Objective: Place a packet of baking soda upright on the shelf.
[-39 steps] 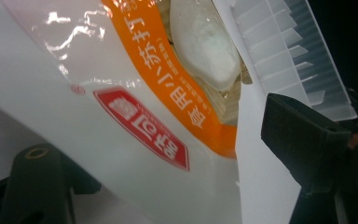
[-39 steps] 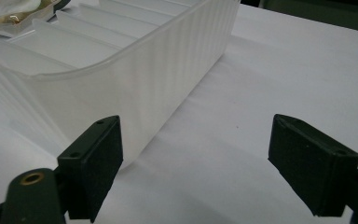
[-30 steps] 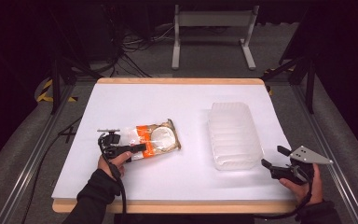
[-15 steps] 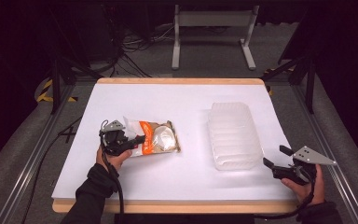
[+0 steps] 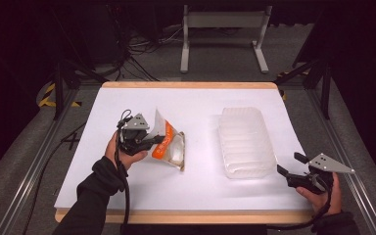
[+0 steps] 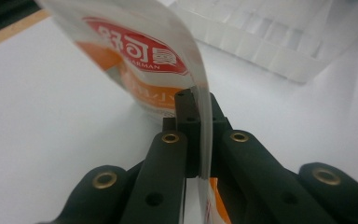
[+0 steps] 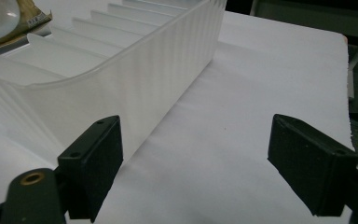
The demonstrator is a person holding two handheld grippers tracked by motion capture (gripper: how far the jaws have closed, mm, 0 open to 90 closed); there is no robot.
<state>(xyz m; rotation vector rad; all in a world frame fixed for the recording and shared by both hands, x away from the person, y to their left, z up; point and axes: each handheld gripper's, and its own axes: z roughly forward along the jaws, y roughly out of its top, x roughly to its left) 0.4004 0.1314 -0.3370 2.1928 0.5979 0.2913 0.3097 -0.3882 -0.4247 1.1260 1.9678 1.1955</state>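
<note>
The orange snack pouch is pinched by its edge in the clamped left gripper, presumably for the ribbed plastic bin; the right gripper is held wide open, empty.

You had the pouch left of centre on the table, its top edge lifted and its lower end down on the surface. The ribbed tray sat well apart to its right. Your left gripper was at the pouch's left edge, your right gripper near the tray's front right corner.
</note>
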